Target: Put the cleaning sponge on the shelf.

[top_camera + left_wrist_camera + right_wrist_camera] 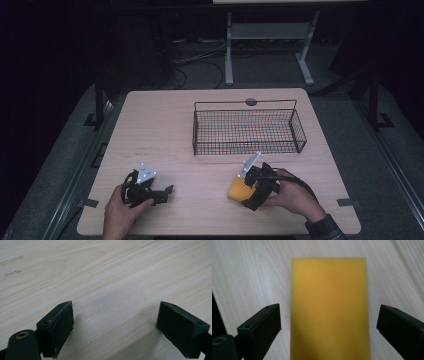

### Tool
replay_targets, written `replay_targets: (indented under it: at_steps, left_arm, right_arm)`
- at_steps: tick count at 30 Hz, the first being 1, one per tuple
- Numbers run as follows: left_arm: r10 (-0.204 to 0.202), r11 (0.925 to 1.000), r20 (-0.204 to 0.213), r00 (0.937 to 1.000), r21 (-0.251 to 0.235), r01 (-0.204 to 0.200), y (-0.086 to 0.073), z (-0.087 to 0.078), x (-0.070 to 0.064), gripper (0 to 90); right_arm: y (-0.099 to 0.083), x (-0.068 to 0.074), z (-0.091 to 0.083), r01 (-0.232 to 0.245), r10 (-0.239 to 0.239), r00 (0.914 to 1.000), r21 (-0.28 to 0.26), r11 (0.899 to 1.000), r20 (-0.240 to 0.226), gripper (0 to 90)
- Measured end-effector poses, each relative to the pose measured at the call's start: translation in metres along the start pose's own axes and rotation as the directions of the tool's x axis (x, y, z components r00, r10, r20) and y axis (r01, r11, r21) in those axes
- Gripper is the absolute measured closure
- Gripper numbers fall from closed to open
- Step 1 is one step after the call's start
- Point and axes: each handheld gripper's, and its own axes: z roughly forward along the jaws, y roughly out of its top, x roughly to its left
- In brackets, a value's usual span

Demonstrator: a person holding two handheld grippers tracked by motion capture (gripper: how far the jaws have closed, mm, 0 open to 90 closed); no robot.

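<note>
A yellow sponge block (329,310) lies flat on the wooden table (165,130), between the two spread jaws of my right gripper (329,322), with a gap on each side. In the high view the sponge (237,189) sits near the table's front edge, partly under my right gripper (248,192), which a hand holds from the right. My left gripper (167,191) rests low at the front left, open, with bare wood between its fingers (58,325).
A black wire basket (248,131) stands at the back right of the table, beyond the sponge. A round dark grommet (251,102) sits at the far edge. Floor cables and a white stand lie beyond the table.
</note>
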Motion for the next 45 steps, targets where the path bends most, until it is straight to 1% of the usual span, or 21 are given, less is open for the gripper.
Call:
replay_targets:
  at_steps: [3,5,7,13,15,20,23,25,34,35,42,45]
  left_arm:
    - [0.000,1.0000,0.000,1.0000,0.000,0.000,0.000,0.000,0.000,13.0]
    - [0.000,1.0000,0.000,1.0000,0.000,0.000,0.000,0.000,0.000,13.0]
    - [0.003,1.0000,0.000,1.0000,0.002,-0.003,0.000,0.000,0.000,13.0]
    - [0.003,1.0000,0.001,1.0000,0.002,-0.003,0.000,0.000,0.000,13.0]
    - [0.003,1.0000,0.000,1.0000,0.002,-0.003,0.000,0.000,0.000,13.0]
    - [0.003,1.0000,0.000,1.0000,0.002,-0.003,0.000,0.000,0.000,13.0]
    - [0.002,1.0000,0.000,1.0000,0.002,-0.002,0.000,0.000,0.000,13.0]
    - [0.002,1.0000,0.000,1.0000,0.002,-0.002,0.000,0.000,0.000,13.0]
    - [-0.001,1.0000,-0.001,1.0000,0.000,0.001,0.000,0.000,0.000,13.0]
    - [-0.001,1.0000,-0.001,1.0000,0.000,0.001,0.000,0.000,0.000,13.0]
    - [0.002,1.0000,-0.001,1.0000,0.002,-0.002,0.000,0.000,0.000,13.0]
    - [0.000,1.0000,-0.002,1.0000,0.001,0.000,0.000,0.000,0.000,13.0]
  right_arm:
    - [0.001,0.000,0.005,0.001,-0.002,0.9999,0.017,1.000,0.010,7.5]
    - [0.002,0.000,0.008,-0.007,0.007,0.9997,0.022,1.000,0.021,10.3]
    - [0.002,-0.001,0.011,-0.012,0.011,0.9996,0.028,1.000,0.027,10.9]
    - [0.004,0.000,0.015,-0.004,0.004,0.9999,0.039,0.999,0.016,11.0]
    - [0.005,0.000,0.016,0.002,-0.002,0.9999,0.040,0.999,0.012,13.1]
    - [0.005,0.000,0.017,0.006,-0.007,0.9999,0.047,0.999,0.008,14.5]
    - [0.005,0.000,0.016,0.009,-0.009,0.9999,0.048,0.999,0.005,17.1]
    - [0.004,0.000,0.016,0.015,-0.015,0.9999,0.046,0.999,-0.001,21.2]
    - [0.005,0.001,0.012,0.017,-0.016,0.9996,0.045,0.999,-0.022,22.3]
    - [0.005,0.000,0.011,0.014,-0.013,0.9995,0.041,0.999,-0.028,22.3]
    - [0.003,-0.006,0.001,-0.012,0.012,0.9997,0.018,1.000,-0.022,22.5]
    - [0.003,-0.007,-0.001,-0.019,0.020,0.9995,0.014,1.000,-0.025,22.6]
